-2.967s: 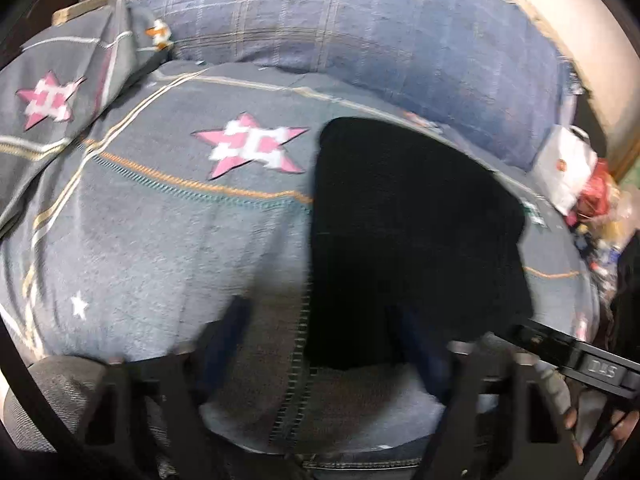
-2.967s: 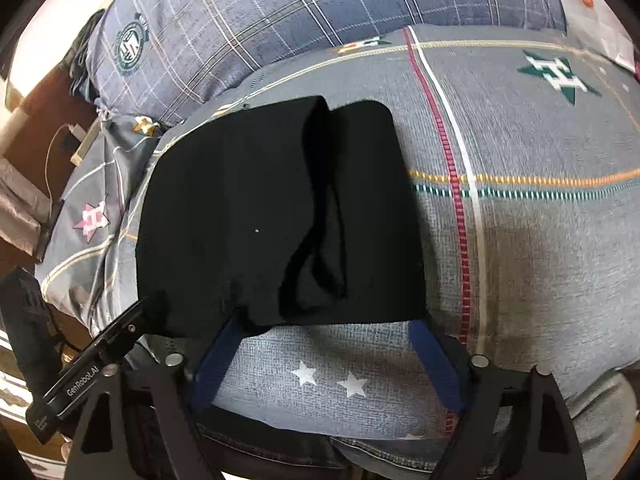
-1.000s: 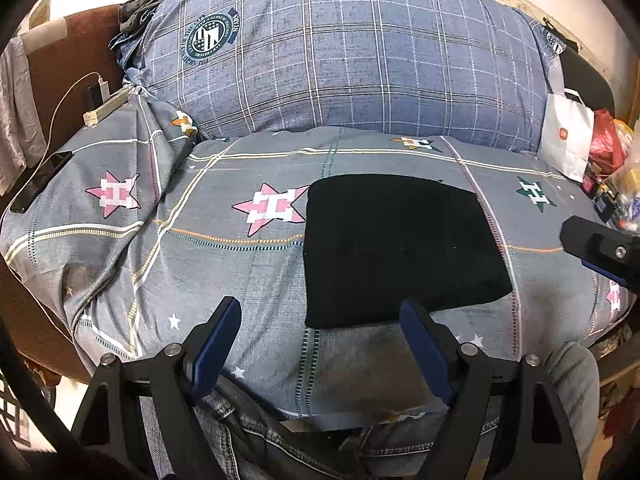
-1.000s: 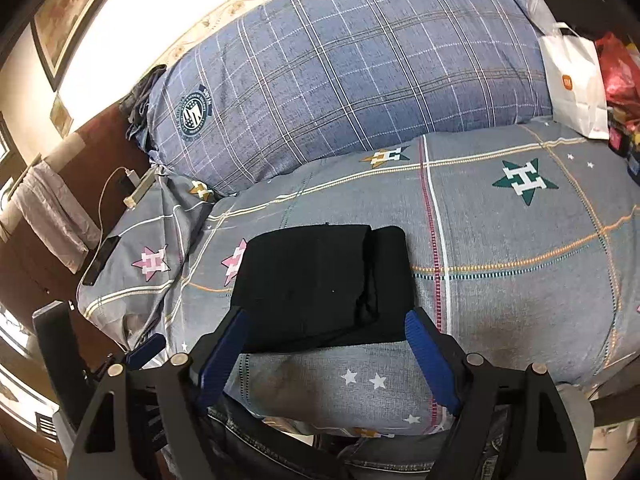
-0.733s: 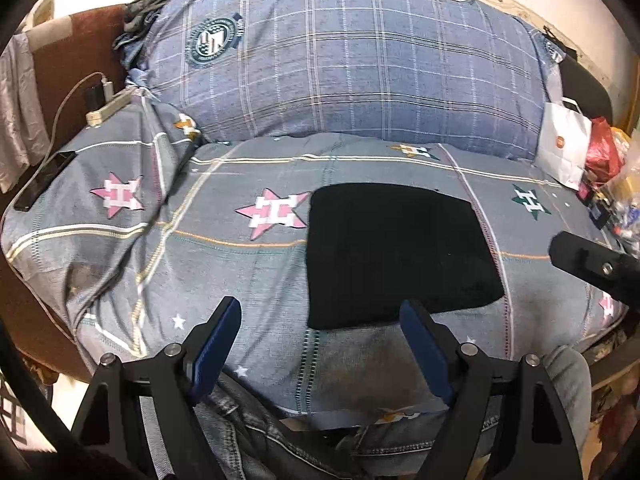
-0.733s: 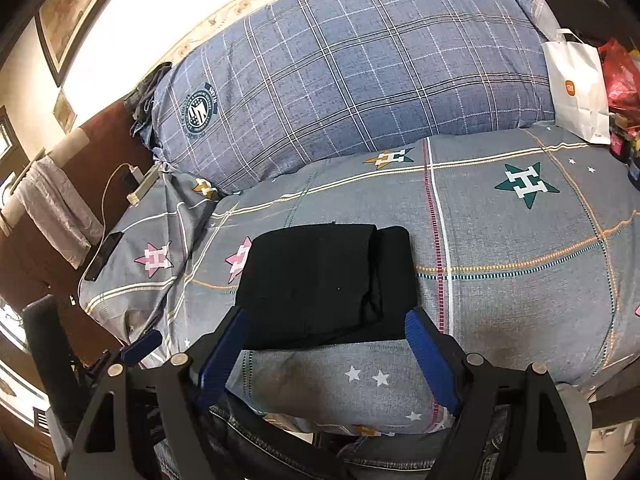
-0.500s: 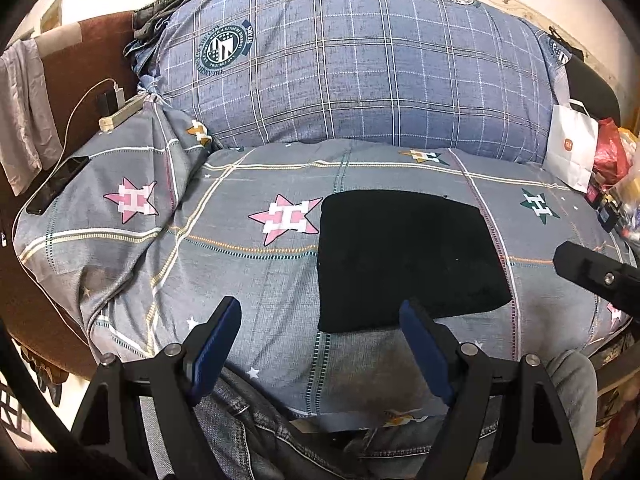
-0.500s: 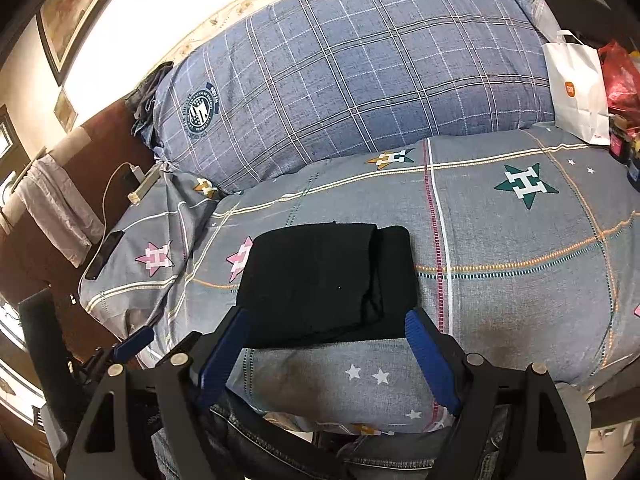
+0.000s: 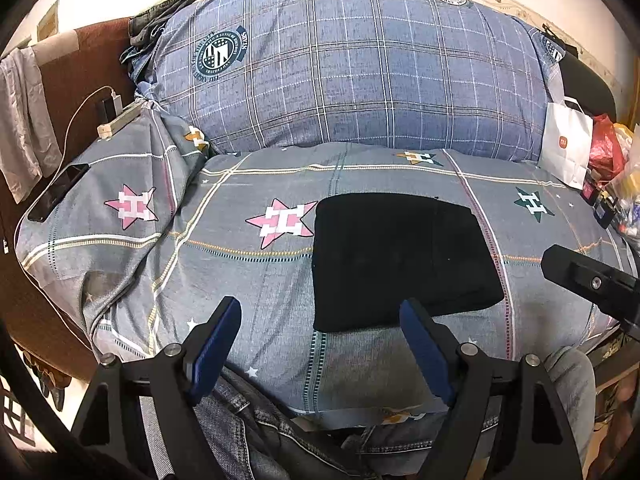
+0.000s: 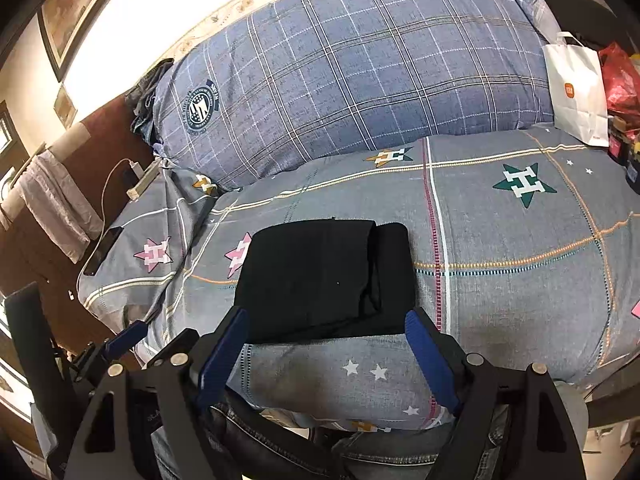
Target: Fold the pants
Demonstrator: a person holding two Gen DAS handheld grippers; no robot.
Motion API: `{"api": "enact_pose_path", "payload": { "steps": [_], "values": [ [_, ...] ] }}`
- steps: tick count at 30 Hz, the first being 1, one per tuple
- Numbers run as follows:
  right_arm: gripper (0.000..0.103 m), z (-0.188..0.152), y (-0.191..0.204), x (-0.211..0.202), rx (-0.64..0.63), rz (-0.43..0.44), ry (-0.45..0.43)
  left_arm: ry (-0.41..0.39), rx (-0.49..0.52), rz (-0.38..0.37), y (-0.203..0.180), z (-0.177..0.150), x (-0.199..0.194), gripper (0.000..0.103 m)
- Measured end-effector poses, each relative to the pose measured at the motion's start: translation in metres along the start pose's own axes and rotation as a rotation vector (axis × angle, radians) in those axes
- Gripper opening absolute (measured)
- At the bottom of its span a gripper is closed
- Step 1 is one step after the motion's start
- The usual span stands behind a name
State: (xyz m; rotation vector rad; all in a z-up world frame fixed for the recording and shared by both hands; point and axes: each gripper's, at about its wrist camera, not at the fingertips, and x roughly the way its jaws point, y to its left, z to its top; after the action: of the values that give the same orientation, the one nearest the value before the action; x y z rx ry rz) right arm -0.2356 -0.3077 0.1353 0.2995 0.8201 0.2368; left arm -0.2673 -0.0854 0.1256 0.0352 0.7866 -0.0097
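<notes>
Black pants (image 9: 400, 256), folded into a compact rectangle, flat on the grey star-print bedspread (image 9: 248, 280), near its front edge. Right edge of the bundle showing a stepped double layer in the right wrist view (image 10: 328, 276). Nothing touching the pants.

Left gripper (image 9: 320, 344) wide open, nothing between the blue pads, held above the bed's near edge; the pants' front left corner just beyond the gap. Right gripper (image 10: 326, 354) equally spread and empty, the bundle's near edge framed between its fingers but clear of them. Right gripper's body at the far right of the left view (image 9: 588, 280), apart from the cloth.

Open bedspread to the left of the pants, past a pink star (image 9: 282, 222), and to the right, toward a green star (image 10: 522, 184). Behind, a large blue plaid pillow (image 9: 352, 72). White paper bag (image 10: 576, 88) and red bag (image 10: 622, 80) at the right edge. Dark phone (image 9: 58, 192) and white charger cable (image 9: 80, 112) on the left, by the brown headboard (image 9: 80, 76). Denim-clad legs (image 9: 240, 412) below the grippers.
</notes>
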Motion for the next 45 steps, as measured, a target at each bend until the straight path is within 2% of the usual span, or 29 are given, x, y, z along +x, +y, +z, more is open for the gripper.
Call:
{"api": "enact_pose_path", "payload": {
  "steps": [8, 20, 31, 45],
  "values": [
    [0.083, -0.001, 0.001, -0.012, 0.007, -0.018, -0.022, -0.002, 0.015, -0.012, -0.003, -0.001, -0.01, 0.082],
    [0.083, 0.002, 0.014, -0.012, -0.047, -0.06, -0.025, -0.006, 0.015, -0.013, 0.001, 0.0, -0.018, 0.082],
    [0.083, 0.003, 0.009, -0.017, -0.034, -0.061, -0.037, 0.015, 0.028, -0.01, -0.003, 0.0, -0.011, 0.082],
    [0.083, 0.001, 0.008, 0.002, -0.05, -0.033, -0.013, 0.054, 0.035, -0.008, -0.006, -0.003, 0.006, 0.082]
  ]
}}
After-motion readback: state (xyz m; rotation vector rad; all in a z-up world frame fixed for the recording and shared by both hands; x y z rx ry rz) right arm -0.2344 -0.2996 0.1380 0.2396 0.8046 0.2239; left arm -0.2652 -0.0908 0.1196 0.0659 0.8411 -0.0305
